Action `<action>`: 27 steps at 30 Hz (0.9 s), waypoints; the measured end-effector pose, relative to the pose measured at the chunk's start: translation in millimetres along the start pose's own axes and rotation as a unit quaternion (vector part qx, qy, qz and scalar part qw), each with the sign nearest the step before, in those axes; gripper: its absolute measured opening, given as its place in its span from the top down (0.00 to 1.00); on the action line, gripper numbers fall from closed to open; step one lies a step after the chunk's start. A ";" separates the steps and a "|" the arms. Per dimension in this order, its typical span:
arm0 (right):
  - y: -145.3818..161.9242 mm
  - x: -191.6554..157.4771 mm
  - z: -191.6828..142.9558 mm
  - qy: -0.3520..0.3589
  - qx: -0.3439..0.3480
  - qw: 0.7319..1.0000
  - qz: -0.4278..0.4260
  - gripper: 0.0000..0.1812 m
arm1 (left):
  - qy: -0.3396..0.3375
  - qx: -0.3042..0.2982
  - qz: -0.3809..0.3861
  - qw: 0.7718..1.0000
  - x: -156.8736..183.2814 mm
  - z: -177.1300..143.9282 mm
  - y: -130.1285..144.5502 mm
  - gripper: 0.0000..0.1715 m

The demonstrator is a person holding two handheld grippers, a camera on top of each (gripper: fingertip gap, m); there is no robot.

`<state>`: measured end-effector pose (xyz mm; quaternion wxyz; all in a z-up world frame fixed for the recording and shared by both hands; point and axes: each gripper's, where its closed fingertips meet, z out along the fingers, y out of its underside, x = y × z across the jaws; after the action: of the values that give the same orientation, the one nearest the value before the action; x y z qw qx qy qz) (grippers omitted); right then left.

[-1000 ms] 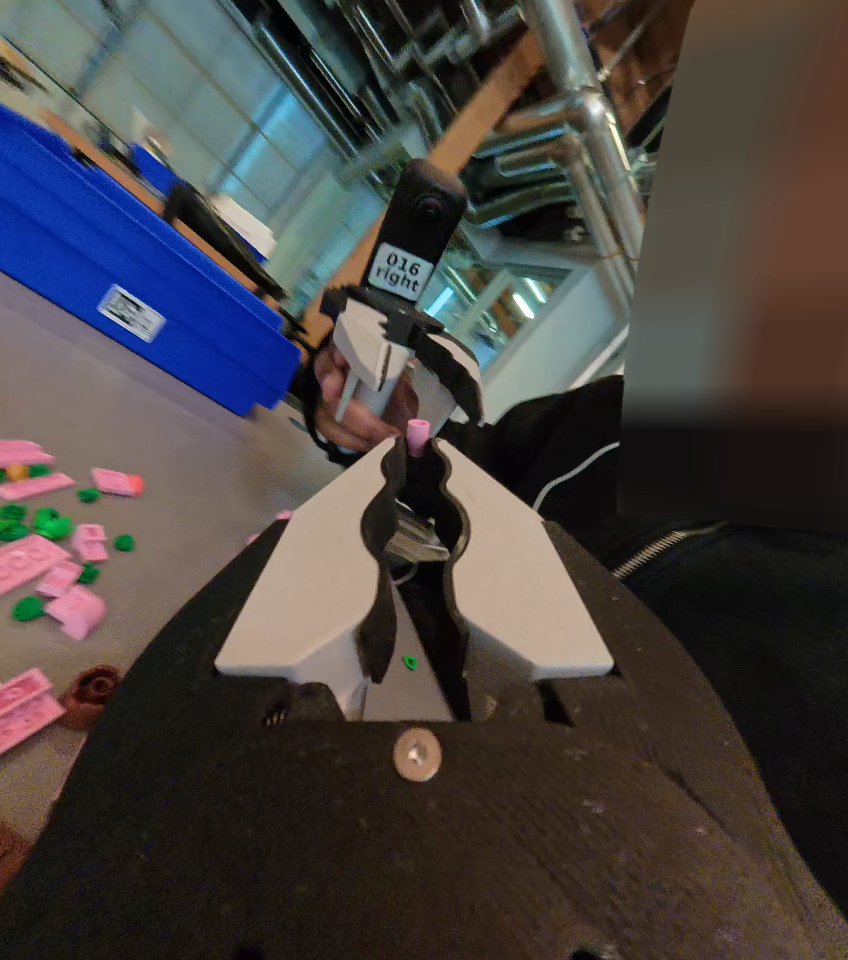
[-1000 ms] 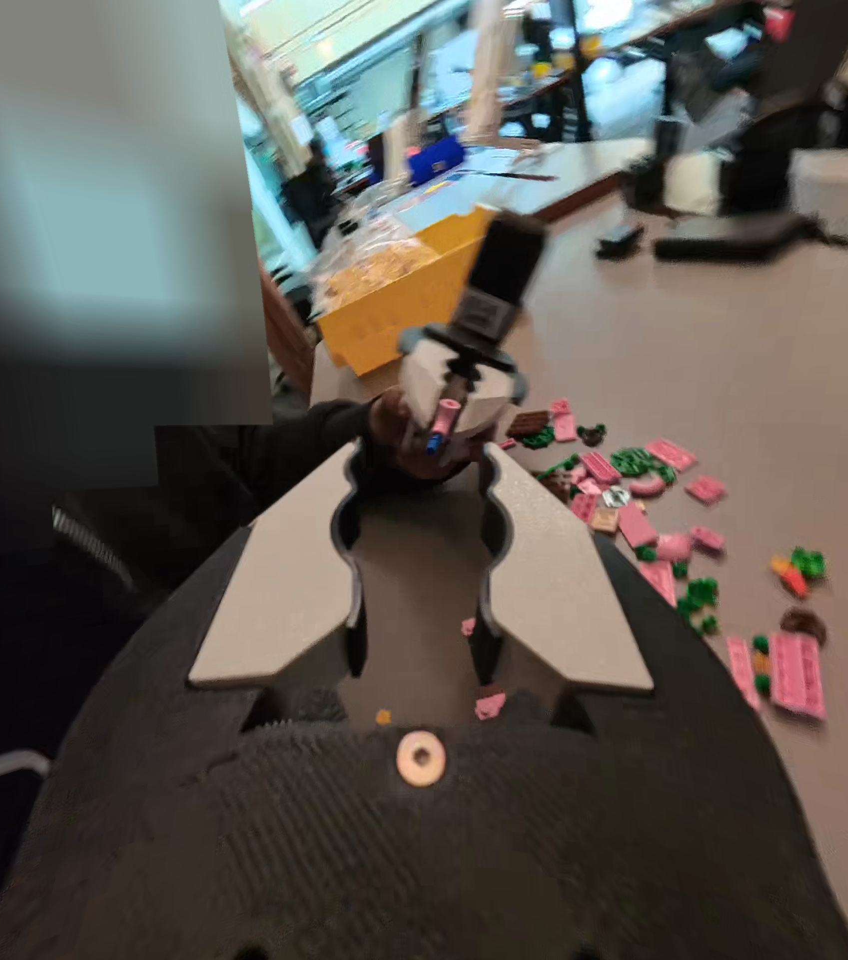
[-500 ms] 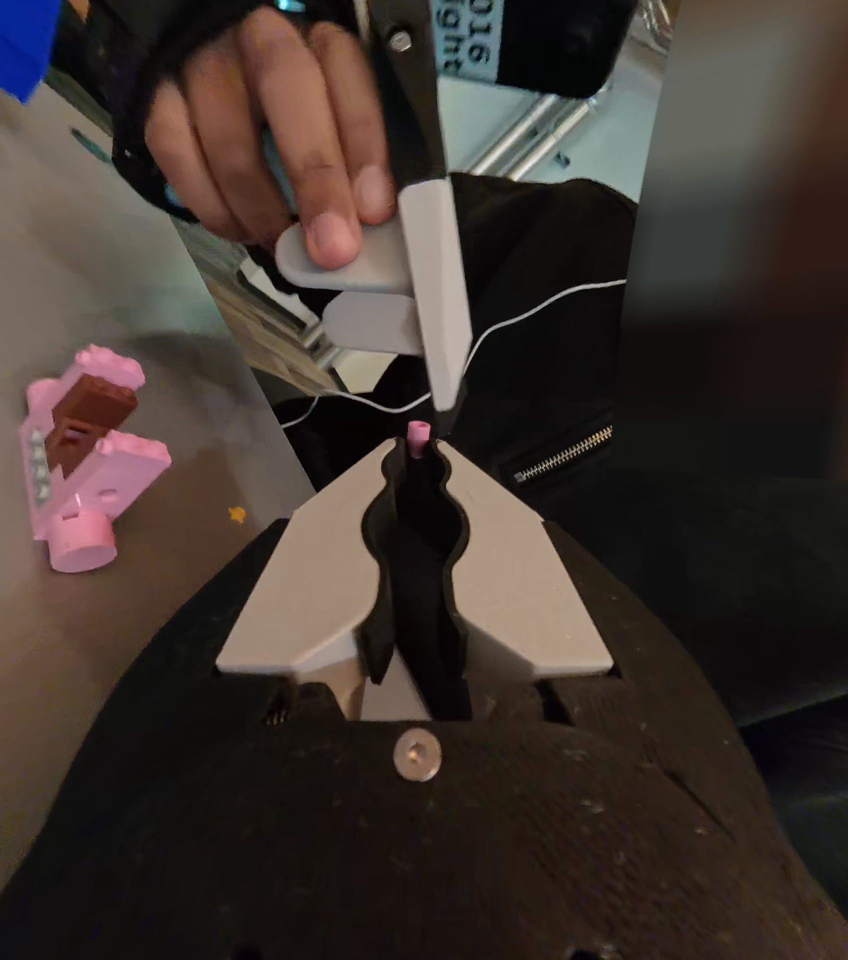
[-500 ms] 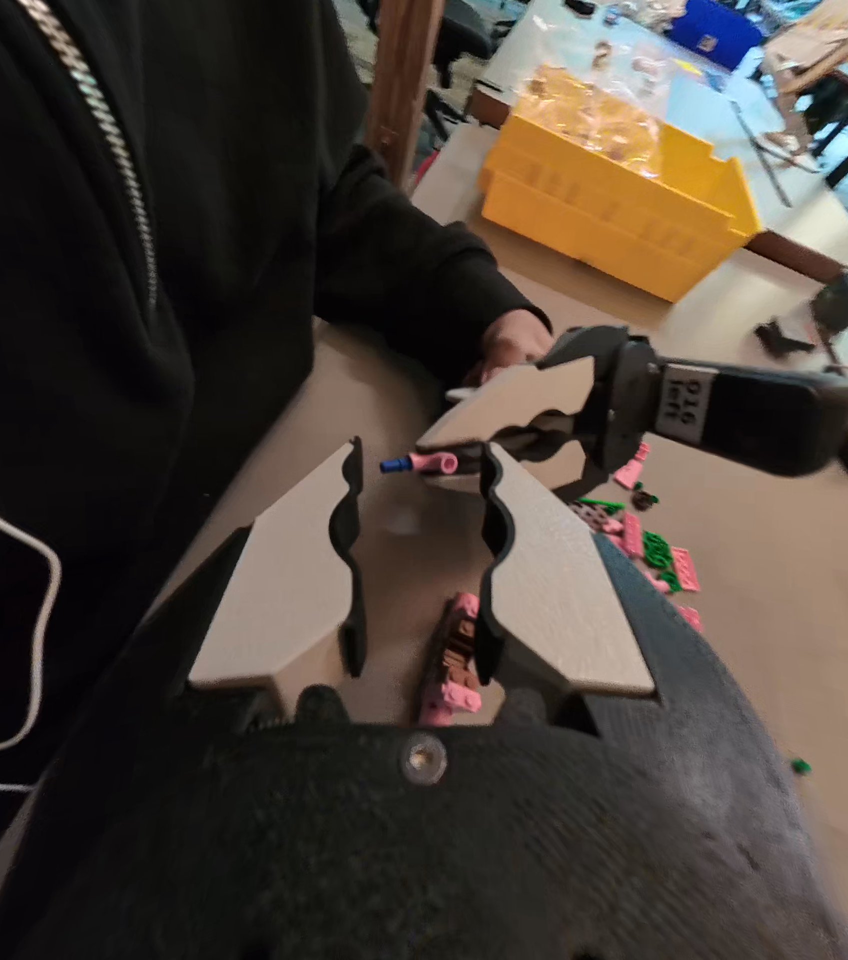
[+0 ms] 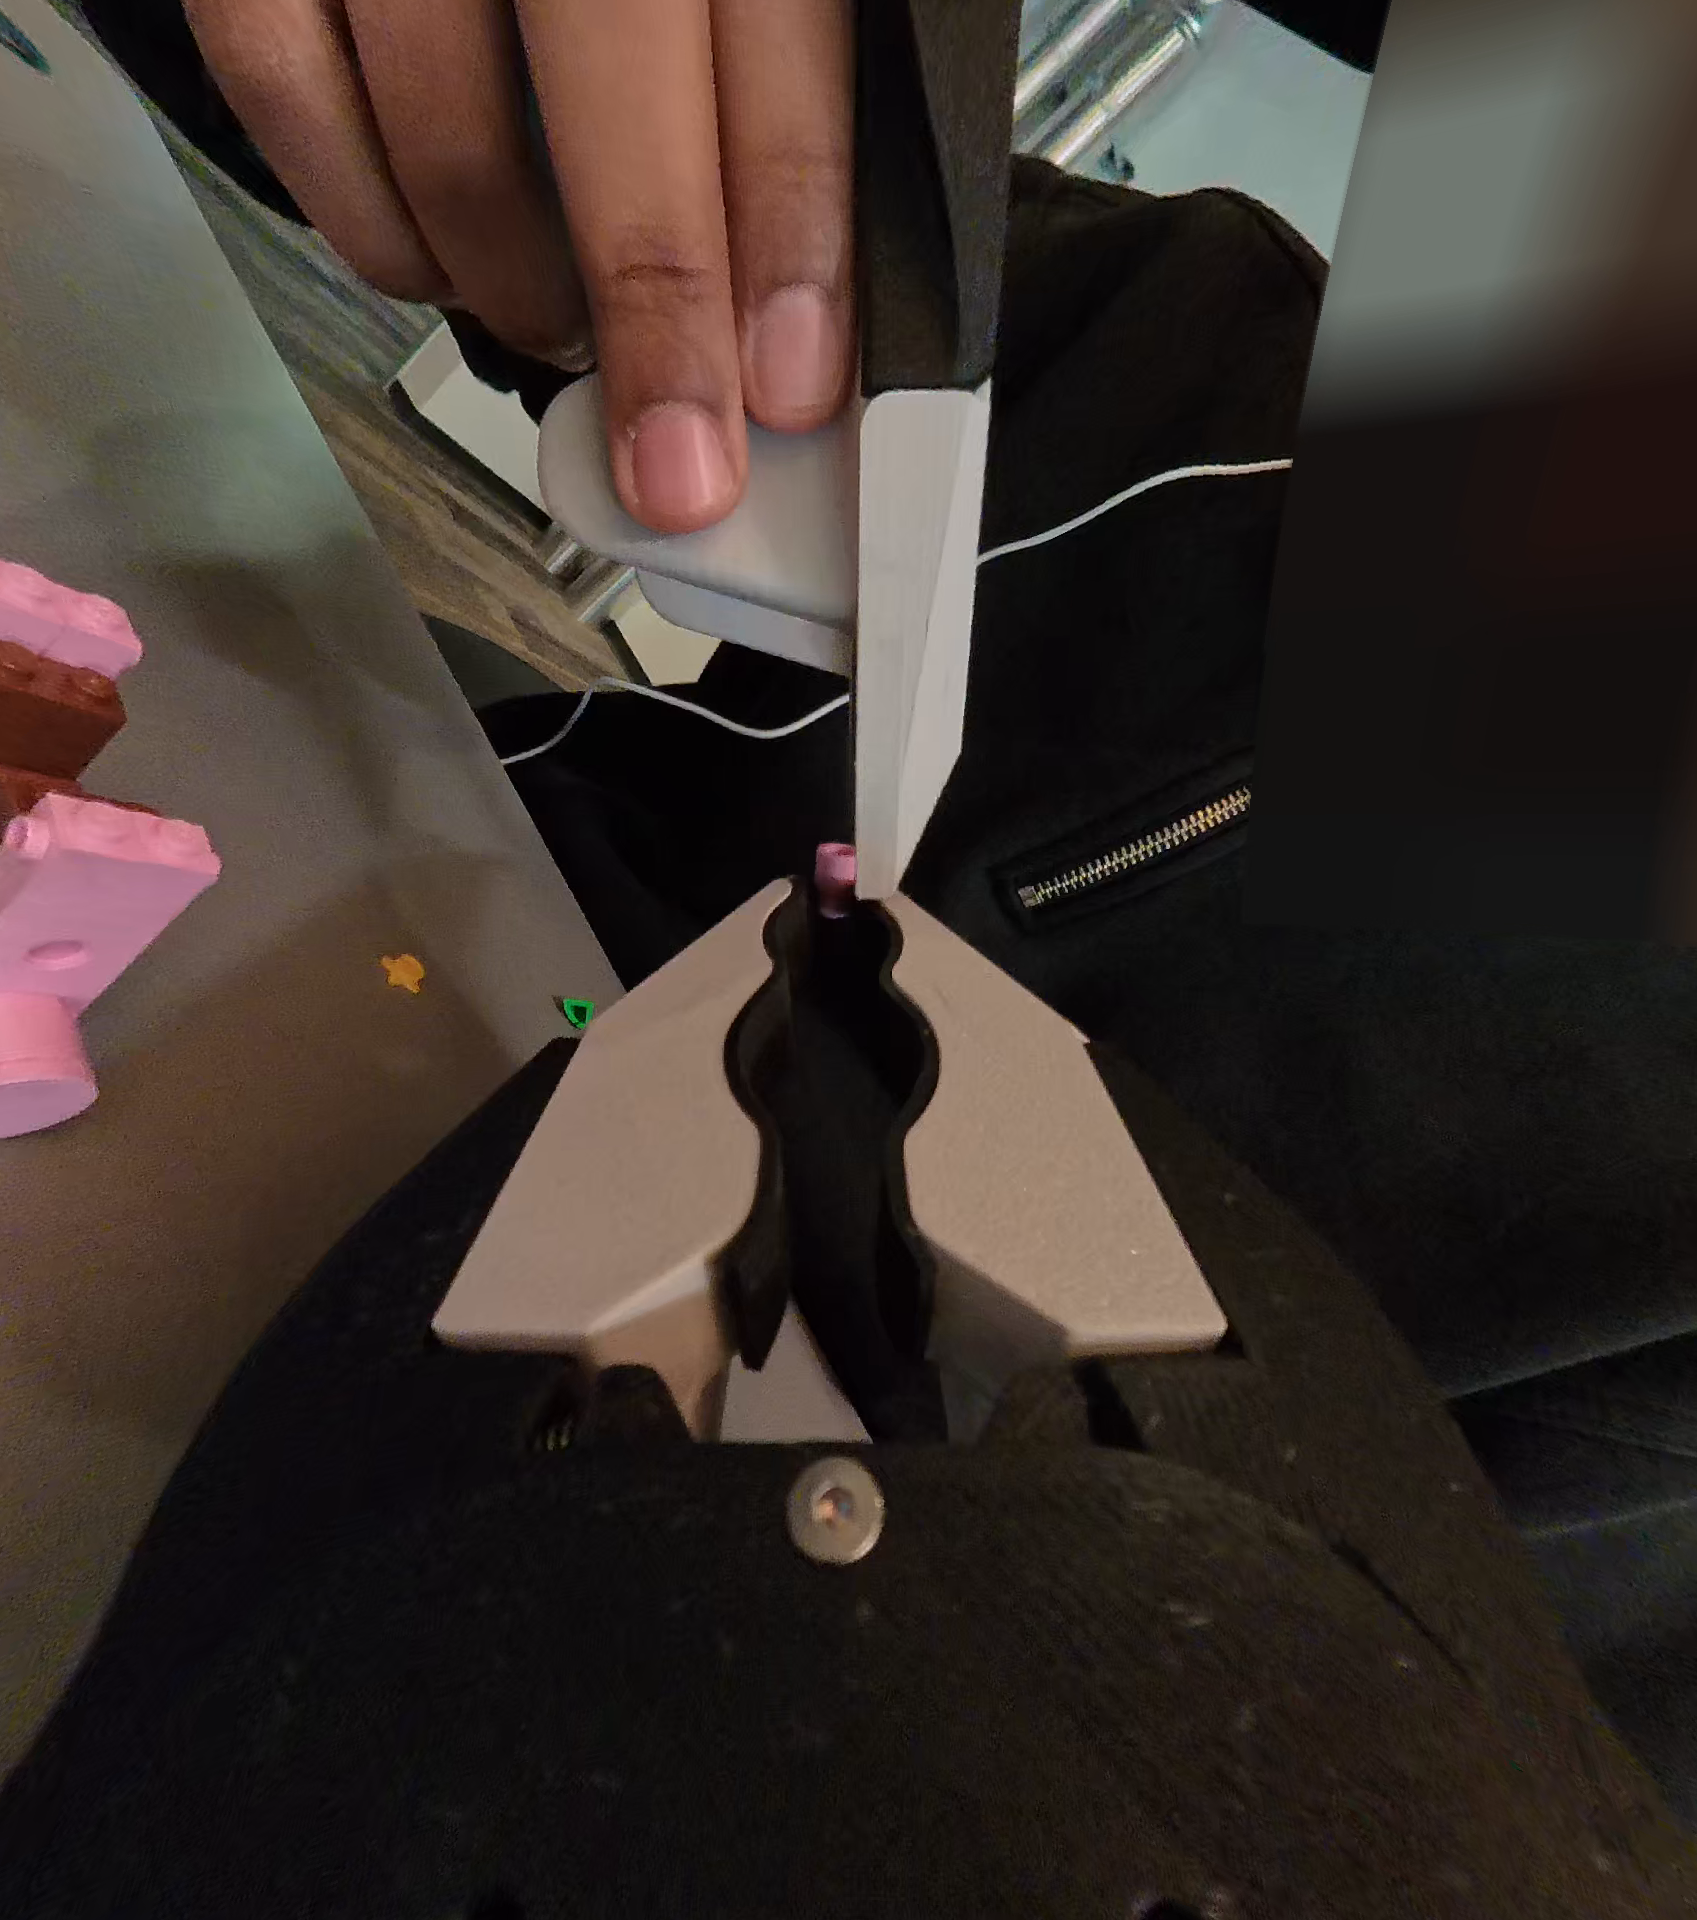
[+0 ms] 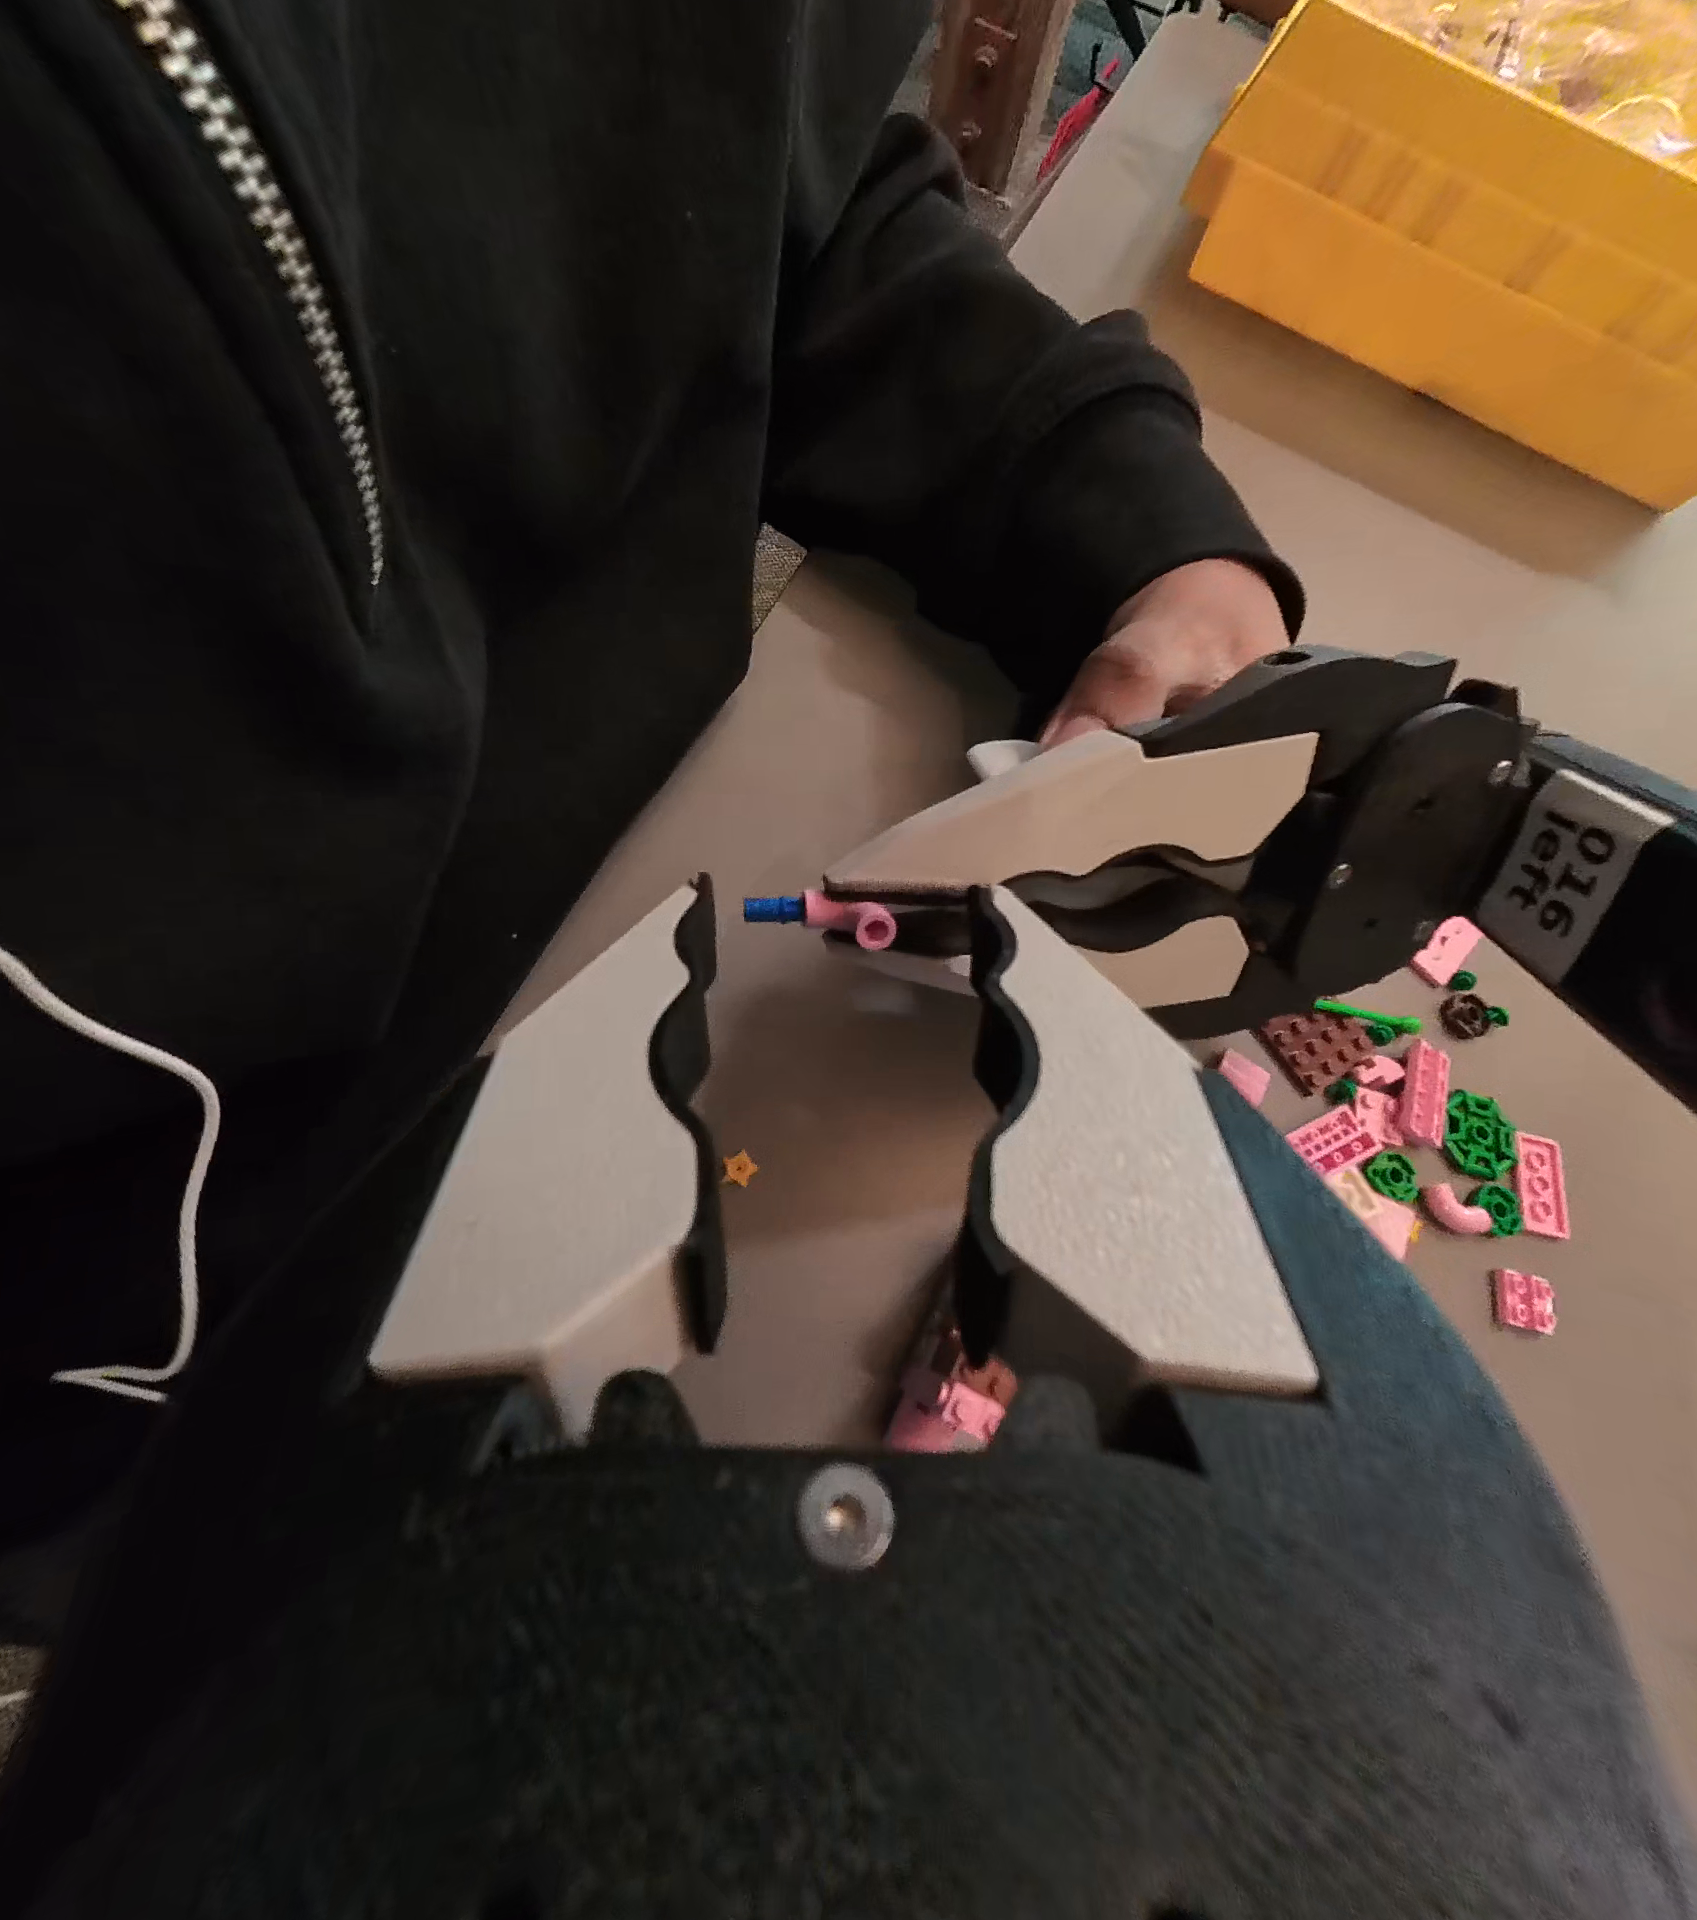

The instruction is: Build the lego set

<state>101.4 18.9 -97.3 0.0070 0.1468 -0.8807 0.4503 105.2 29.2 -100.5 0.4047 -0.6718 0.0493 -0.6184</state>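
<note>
My left gripper (image 5: 836, 902) is shut on a small pink connector piece (image 5: 835, 871) with a blue pin; in the right wrist view the piece (image 6: 849, 914) sticks out from the left gripper's tips (image 6: 828, 914), blue pin (image 6: 771, 909) pointing left. My right gripper (image 6: 839, 914) is open, and the piece lies between its fingertips without being clamped. In the left wrist view one right finger (image 5: 911, 665) comes down beside the pink piece. A pink and brown partial build (image 5: 13, 842) lies on the table to the left, also showing under the right gripper (image 6: 948, 1403).
Loose pink, green and brown lego parts (image 6: 1426, 1132) are scattered on the tan table (image 6: 1446, 623) to the right. A yellow bin (image 6: 1509, 260) stands at the back right. A person in a black zip hoodie (image 6: 304, 520) sits close. A tiny orange piece (image 5: 402, 971) lies near the table edge. Both grippers' tips are close together, under 4 cm apart.
Both grippers have come close together over the table edge near the person. The right gripper's open fingers now straddle the pink piece held by the left gripper.
</note>
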 end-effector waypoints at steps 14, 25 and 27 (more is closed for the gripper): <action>2.0 9.6 -6.0 0.020 0.016 0.999 0.038 0.84 | 0.017 0.051 0.002 0.999 2.6 -10.2 -14.5 0.98; -0.5 55.5 -33.6 0.213 0.044 0.976 0.016 0.84 | 0.029 0.180 0.023 0.983 9.1 -35.9 -50.3 0.94; -0.7 61.8 -36.8 0.258 0.044 0.965 0.005 0.84 | 0.035 0.202 0.016 0.979 8.8 -42.5 -54.5 0.98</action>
<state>38.1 32.2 -65.9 0.2254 0.0219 -0.8291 0.5112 46.5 40.0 -64.5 0.5399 -0.5532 -0.0518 -0.6323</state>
